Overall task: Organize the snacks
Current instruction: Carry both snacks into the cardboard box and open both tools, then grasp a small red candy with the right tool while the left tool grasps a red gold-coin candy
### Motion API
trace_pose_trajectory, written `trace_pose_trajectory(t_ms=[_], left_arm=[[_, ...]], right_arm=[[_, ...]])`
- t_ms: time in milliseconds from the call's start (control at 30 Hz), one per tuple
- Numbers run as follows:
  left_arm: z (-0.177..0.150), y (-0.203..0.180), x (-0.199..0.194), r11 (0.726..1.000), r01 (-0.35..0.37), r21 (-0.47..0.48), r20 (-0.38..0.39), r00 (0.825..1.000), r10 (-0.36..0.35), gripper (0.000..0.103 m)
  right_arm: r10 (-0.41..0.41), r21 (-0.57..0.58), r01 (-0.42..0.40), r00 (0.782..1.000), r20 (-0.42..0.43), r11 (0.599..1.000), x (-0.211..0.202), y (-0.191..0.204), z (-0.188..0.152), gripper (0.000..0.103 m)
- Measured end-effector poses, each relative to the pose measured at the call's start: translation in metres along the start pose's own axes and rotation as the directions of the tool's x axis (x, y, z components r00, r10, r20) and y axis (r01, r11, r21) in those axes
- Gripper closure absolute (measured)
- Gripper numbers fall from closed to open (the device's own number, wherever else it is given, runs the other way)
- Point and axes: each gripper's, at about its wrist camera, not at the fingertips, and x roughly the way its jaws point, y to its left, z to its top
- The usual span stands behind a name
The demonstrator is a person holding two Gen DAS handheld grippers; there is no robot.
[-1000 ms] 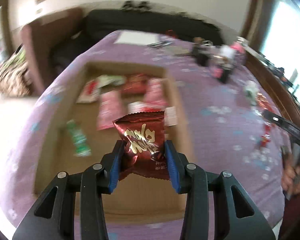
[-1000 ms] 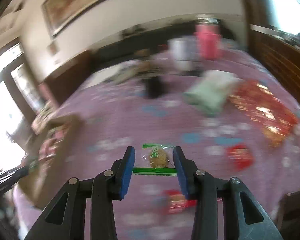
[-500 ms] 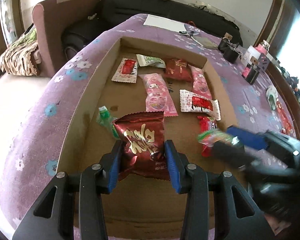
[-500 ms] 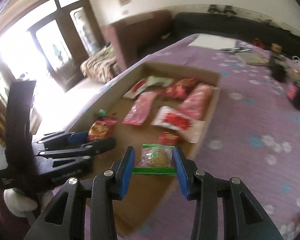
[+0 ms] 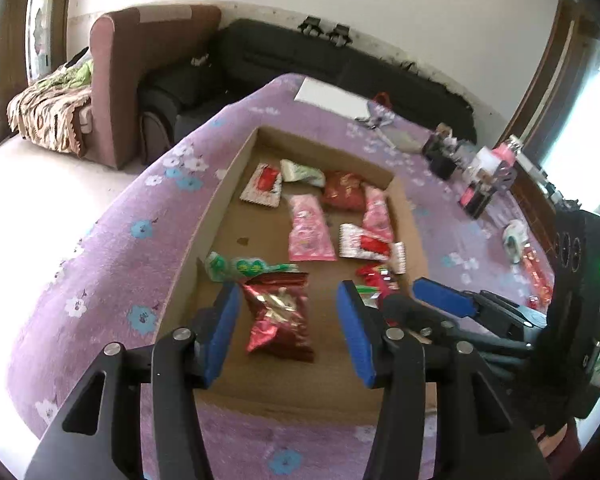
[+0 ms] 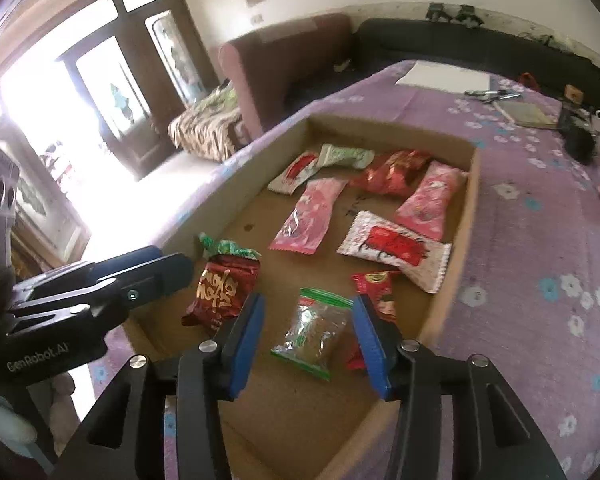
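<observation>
Left gripper point(image 5: 286, 330): jaws just opening, dark red foil packet point(image 5: 280, 320) lying loose between them in the shallow cardboard tray point(image 6: 466, 216).
Right gripper point(image 6: 308, 340): likewise parting, clear green-edged biscuit packet point(image 6: 314, 332) dropping free inside the tray.
Progress: many packets in; red wrappers point(image 5: 536, 276) beyond the tray's right wall waiting.

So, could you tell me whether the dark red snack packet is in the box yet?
In: the dark red snack packet lies on the cardboard box floor, clear of the open left hand-held gripper.

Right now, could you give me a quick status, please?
Both grippers just opened. Red packet and green-edged packet lie loose in cardboard box. Nothing blocking.
</observation>
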Motion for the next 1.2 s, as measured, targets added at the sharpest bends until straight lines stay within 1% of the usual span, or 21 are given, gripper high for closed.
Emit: trace_pose_trajectory(t_ms=[33,100,167,267,333,367,400,433,467,500,567,633,733,833,867,900,933,967,1000,1067,1200], left_arm=[[-0.001,-0.003,-0.003,1.000,0.007,0.002,0.006,1.000,-0.007,0.051],[-0.003,-0.014,-0.009,1.000,0.025,0.013,0.016,1.000,-0.025,0.051],[-0.006,-0.026,-0.012,0.999,0.043,0.028,0.021,0.999,-0.044,0.051],[-0.012,-0.049,-0.017,0.994,0.077,0.076,0.016,0.997,-0.079,0.051],[-0.017,-0.065,-0.018,0.988,0.096,0.119,0.006,0.995,-0.097,0.051],[-0.020,-0.074,-0.017,0.984,0.108,0.144,0.000,0.994,-0.109,0.051],[-0.023,-0.086,-0.015,0.976,0.126,0.175,-0.011,0.992,-0.126,0.051],[-0.026,-0.096,-0.013,0.969,0.142,0.200,-0.023,0.990,-0.140,0.051],[-0.030,-0.107,-0.011,0.962,0.159,0.223,-0.038,0.987,-0.154,0.051],[-0.033,-0.121,-0.006,0.951,0.181,0.250,-0.060,0.983,-0.172,0.051],[-0.038,-0.146,0.001,0.932,0.219,0.289,-0.098,0.975,-0.198,0.051],[-0.044,-0.169,0.007,0.913,0.248,0.325,-0.133,0.967,-0.216,0.051],[-0.053,-0.205,0.015,0.875,0.279,0.397,-0.168,0.959,-0.229,0.051],[-0.060,-0.241,0.025,0.829,0.304,0.470,-0.202,0.951,-0.234,0.051],[-0.064,-0.253,0.028,0.809,0.315,0.496,-0.212,0.947,-0.239,0.051],[-0.067,-0.266,0.032,0.786,0.326,0.525,-0.217,0.944,-0.247,0.051],[-0.070,-0.277,0.035,0.767,0.332,0.549,-0.218,0.943,-0.252,0.051],[-0.072,-0.289,0.039,0.745,0.336,0.577,-0.219,0.942,-0.255,0.051],[-0.077,-0.303,0.046,0.716,0.345,0.607,-0.228,0.939,-0.259,0.051],[-0.084,-0.325,0.061,0.672,0.367,0.643,-0.257,0.930,-0.262,0.051],[-0.097,-0.360,0.087,0.594,0.385,0.706,-0.294,0.923,-0.249,0.051]], right_arm=[[-0.005,0.019,0.004,1.000,0.019,1.000,-0.009,-0.005,-0.002,0.050],[-0.023,0.071,0.019,0.998,0.058,0.997,-0.031,-0.026,-0.011,0.045],[-0.060,0.126,0.050,0.995,0.078,0.991,-0.051,-0.052,-0.022,0.045],[-0.140,0.211,0.117,0.985,0.098,0.970,-0.085,-0.100,-0.038,0.045],[-0.239,0.276,0.204,0.966,0.102,0.939,-0.113,-0.143,-0.049,0.045],[-0.292,0.313,0.248,0.951,0.102,0.917,-0.126,-0.164,-0.054,0.045],[-0.363,0.368,0.306,0.927,0.097,0.878,-0.144,-0.194,-0.062,0.045],[-0.412,0.406,0.345,0.907,0.088,0.846,-0.154,-0.214,-0.067,0.045],[-0.464,0.441,0.389,0.883,0.072,0.809,-0.164,-0.235,-0.072,0.044],[-0.526,0.481,0.443,0.849,0.047,0.757,-0.175,-0.260,-0.079,0.044],[-0.579,0.523,0.486,0.815,0.017,0.700,-0.184,-0.289,-0.089,0.043],[-0.600,0.541,0.511,0.800,-0.014,0.668,-0.183,-0.307,-0.095,0.043],[-0.594,0.543,0.517,0.804,-0.040,0.662,-0.174,-0.321,-0.101,0.043],[-0.590,0.533,0.518,0.806,-0.044,0.669,-0.164,-0.325,-0.102,0.045],[-0.591,0.521,0.525,0.805,-0.049,0.673,-0.161,-0.325,-0.102,0.045],[-0.592,0.514,0.532,0.804,-0.057,0.673,-0.160,-0.325,-0.104,0.053],[-0.595,0.509,0.540,0.801,-0.068,0.670,-0.158,-0.327,-0.104,0.068],[-0.600,0.504,0.545,0.797,-0.065,0.669,-0.159,-0.325,-0.106,0.069],[-0.595,0.506,0.540,0.801,-0.063,0.672,-0.160,-0.325,-0.106,0.074],[-0.591,0.522,0.529,0.805,-0.058,0.669,-0.162,-0.327,-0.107,0.076],[-0.565,0.594,0.474,0.824,-0.038,0.650,-0.172,-0.339,-0.115,0.077]])
